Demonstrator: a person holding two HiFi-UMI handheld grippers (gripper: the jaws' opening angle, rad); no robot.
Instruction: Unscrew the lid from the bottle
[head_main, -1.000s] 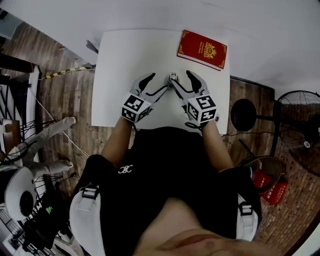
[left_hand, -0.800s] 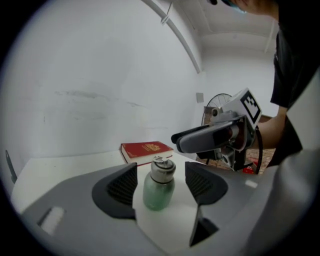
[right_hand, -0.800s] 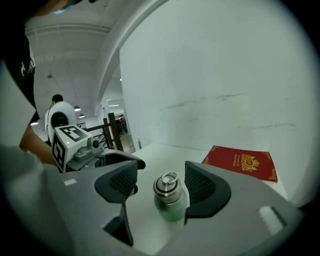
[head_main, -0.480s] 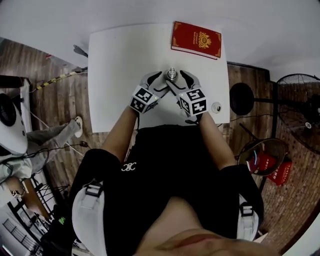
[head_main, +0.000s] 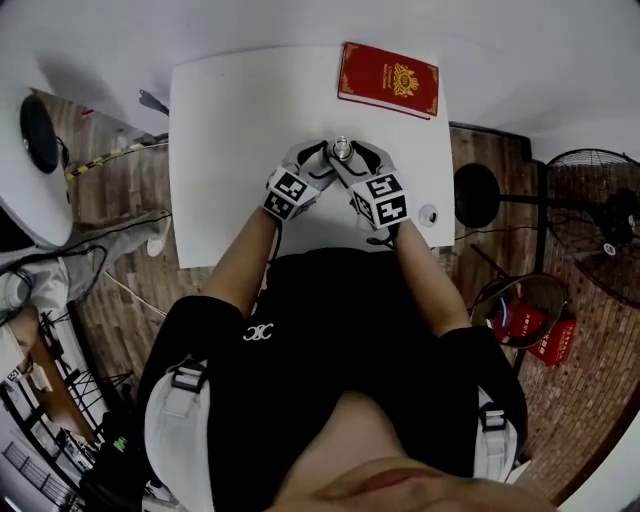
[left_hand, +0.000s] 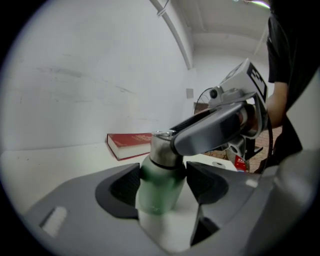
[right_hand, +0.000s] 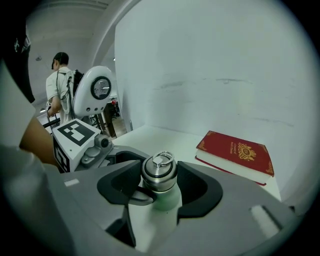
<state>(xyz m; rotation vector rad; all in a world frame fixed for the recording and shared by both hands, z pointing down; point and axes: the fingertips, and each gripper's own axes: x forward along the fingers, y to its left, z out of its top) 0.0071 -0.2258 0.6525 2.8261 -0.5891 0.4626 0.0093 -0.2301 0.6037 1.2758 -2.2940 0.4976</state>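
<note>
My two grippers meet at the bottle (head_main: 343, 152), a pale green flask standing on the white tabletop (head_main: 230, 140) directly in front of me. My left gripper (left_hand: 162, 182) comes at the bottle from its left, low on the green body. Its fingers (left_hand: 120, 187) are spread wide, one on each side of the body and right beside it, with no clamp that I can make out, and they have just been opening. My right gripper (right_hand: 159, 185) comes from the bottle's right and sits higher, at the steel lid (right_hand: 159, 172). Its fingers (right_hand: 197, 187) have just been closing and pinch the lid from both sides, with the ring on the lid's top showing between them. The lid is on the bottle's neck, with a dark band where steel meets green. Seen from the left gripper, one grey finger of the right gripper crosses in front of the lid. Beyond the bottle, toward the wall, a red book (head_main: 388, 79) with a gold crest lies flat on the tabletop, well apart from it. To the bottle's right, near the tabletop's edge, lies a small round object (head_main: 428, 213), too small to identify. Farther right of the bottle, off the tabletop, a floor fan (head_main: 598, 215) stands on the wooden floor. Left of the bottle, in the background, a person (right_hand: 59, 80) stands with back turned.
</note>
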